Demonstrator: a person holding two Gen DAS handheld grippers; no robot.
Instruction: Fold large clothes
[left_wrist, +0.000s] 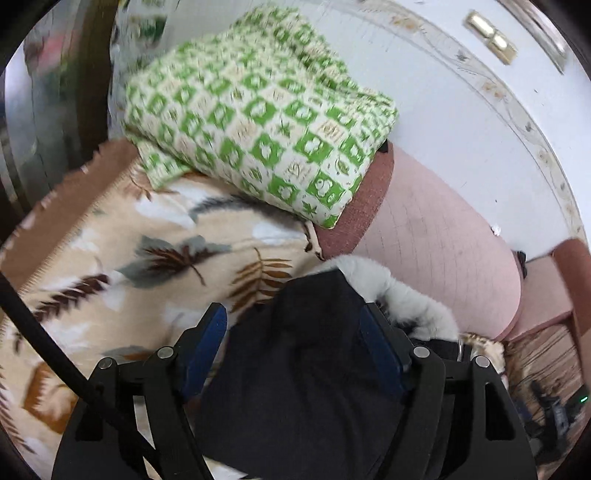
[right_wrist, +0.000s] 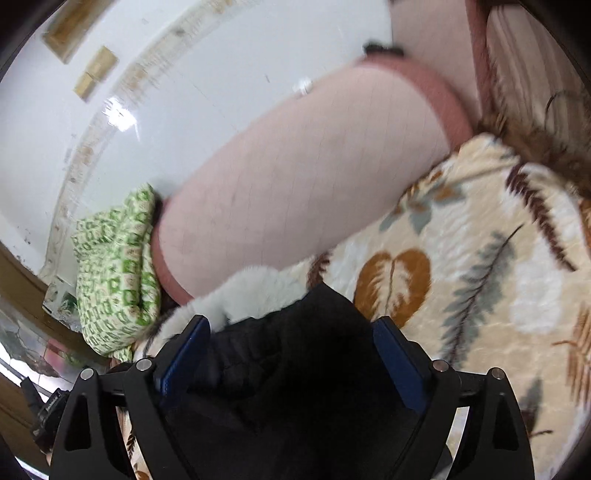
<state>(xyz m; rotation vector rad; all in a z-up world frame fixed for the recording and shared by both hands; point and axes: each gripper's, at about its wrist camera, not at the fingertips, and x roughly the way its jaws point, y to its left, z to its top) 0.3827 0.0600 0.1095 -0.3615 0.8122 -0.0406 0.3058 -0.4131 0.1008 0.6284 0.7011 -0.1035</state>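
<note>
We hold the black garment (left_wrist: 310, 369) in both grippers at once; it bunches between the fingers in each wrist view and drapes down toward the cameras. Left gripper (left_wrist: 295, 328): blue pads set moderately apart, dark cloth filling the whole gap, so we judge it clamped on a thick fold. Right gripper (right_wrist: 291, 339): same picture, pads pressed against a wad of the black fabric (right_wrist: 295, 387).

White fur trim (left_wrist: 391, 295) runs off the garment's edge to the right of the left fingers; in the right view the trim (right_wrist: 236, 295) runs off to the left of the fingers. So the trimmed edge spans between our two hands, and the garment's long axis lies across, hand to hand, along the pink bolster (left_wrist: 436, 236).

Garment sits low over the leaf-print blanket (left_wrist: 155, 251), near the bolster; whether it touches the blanket we cannot tell. Green checked pillow (left_wrist: 258, 118) lies ahead and left, apart from the cloth.

Neither hand looks nearer; the grips seem symmetric. The coming fold, we judge, turns on both hands travelling together, square to that shared edge
</note>
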